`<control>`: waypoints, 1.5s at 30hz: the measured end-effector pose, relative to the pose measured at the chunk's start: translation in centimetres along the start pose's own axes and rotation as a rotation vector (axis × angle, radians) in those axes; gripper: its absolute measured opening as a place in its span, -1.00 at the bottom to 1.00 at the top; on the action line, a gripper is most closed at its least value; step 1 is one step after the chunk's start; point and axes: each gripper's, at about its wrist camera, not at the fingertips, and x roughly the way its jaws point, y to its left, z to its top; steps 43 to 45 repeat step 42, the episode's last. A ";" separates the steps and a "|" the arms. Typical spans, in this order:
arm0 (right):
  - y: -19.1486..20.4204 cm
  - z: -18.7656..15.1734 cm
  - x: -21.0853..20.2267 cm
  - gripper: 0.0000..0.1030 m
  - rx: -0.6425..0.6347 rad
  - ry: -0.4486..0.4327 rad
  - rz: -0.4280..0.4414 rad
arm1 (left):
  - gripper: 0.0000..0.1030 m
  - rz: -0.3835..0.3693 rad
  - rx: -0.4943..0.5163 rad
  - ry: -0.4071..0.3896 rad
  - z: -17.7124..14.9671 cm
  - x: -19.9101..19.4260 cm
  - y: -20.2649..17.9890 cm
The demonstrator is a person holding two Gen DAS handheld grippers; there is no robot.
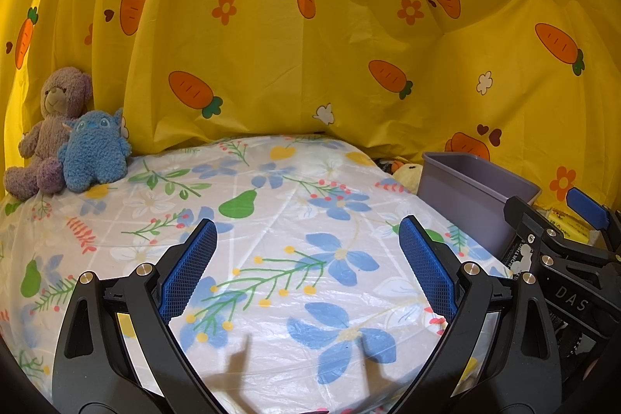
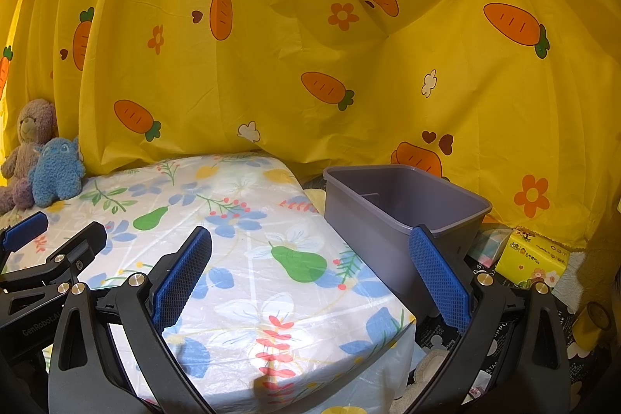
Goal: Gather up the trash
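A grey-purple plastic bin [image 2: 399,216] stands just right of the table, open top up, its inside looking empty; it also shows in the left wrist view [image 1: 473,193]. My left gripper [image 1: 306,266] is open and empty, hovering above the table's floral cover [image 1: 271,204]. My right gripper [image 2: 310,278] is open and empty above the table's right front corner, its right finger [image 2: 438,278] in front of the bin's near wall. No loose trash shows on the table top.
A purple teddy bear [image 1: 50,127] and a blue plush toy [image 1: 95,152] sit at the table's far left. A yellow carrot-print curtain [image 2: 310,45] hangs behind. A yellow tissue pack [image 2: 533,257] and other clutter lie on the floor right of the bin.
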 end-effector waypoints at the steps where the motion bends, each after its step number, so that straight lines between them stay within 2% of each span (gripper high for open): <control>1: 0.1 0.0 0.0 0.90 0.000 0.000 -0.001 | 0.82 0.000 0.000 0.000 0.0 0.0 0.0; 32: 1.0 -0.2 0.5 0.90 0.000 -0.002 0.003 | 0.82 0.006 -0.005 -0.015 -0.1 0.2 1.5; 36: 1.1 -0.2 0.4 0.90 0.006 -0.003 0.002 | 0.87 0.013 -0.003 -0.018 -0.1 0.2 1.7; 45: 1.3 -0.1 0.5 0.90 0.009 -0.004 0.002 | 0.88 0.018 -0.007 0.010 -0.1 0.4 1.9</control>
